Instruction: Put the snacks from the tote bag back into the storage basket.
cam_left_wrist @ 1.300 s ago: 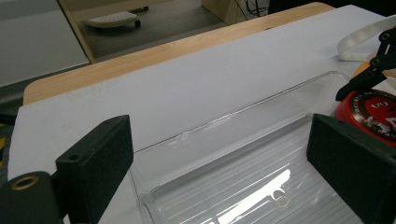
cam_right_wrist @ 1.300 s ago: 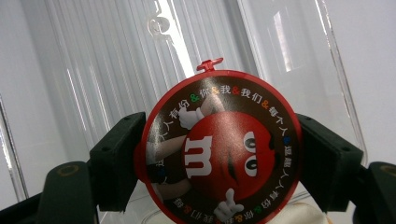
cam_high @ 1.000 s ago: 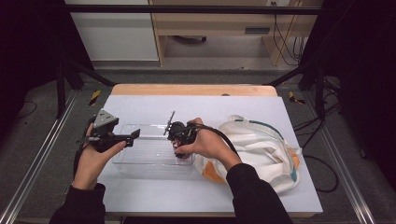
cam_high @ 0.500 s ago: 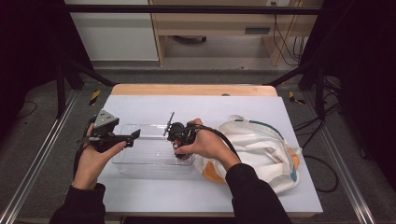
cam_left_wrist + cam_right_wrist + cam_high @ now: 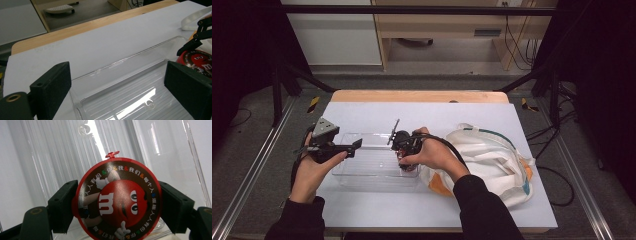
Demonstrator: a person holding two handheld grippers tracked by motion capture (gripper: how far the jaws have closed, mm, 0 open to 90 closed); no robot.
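- Right gripper point(image 5: 117, 202) is clamping a round red M&M's candy container point(image 5: 117, 200) over the clear plastic tray point(image 5: 362, 172).
- Left gripper point(image 5: 120, 87), jaws apart, is hovering at the tray's end.
- Nothing is shifting since earlier frames; release is pending.

— What sort of place was this?

— It looked like a lab or recording studio, not a home. The worktop point(image 5: 362, 112) was a wooden board under a white sheet, set inside a frame of black struts point(image 5: 412, 10) and metal rails point(image 5: 252, 180).

— Anything else?

— Loose cables point(image 5: 512, 35) hung by plain wooden furniture point(image 5: 437, 30) at the back, black curtains point(image 5: 242, 45) closed off both sides, and yellow-black tape point(image 5: 313, 103) marked the grey floor point(image 5: 422, 82).
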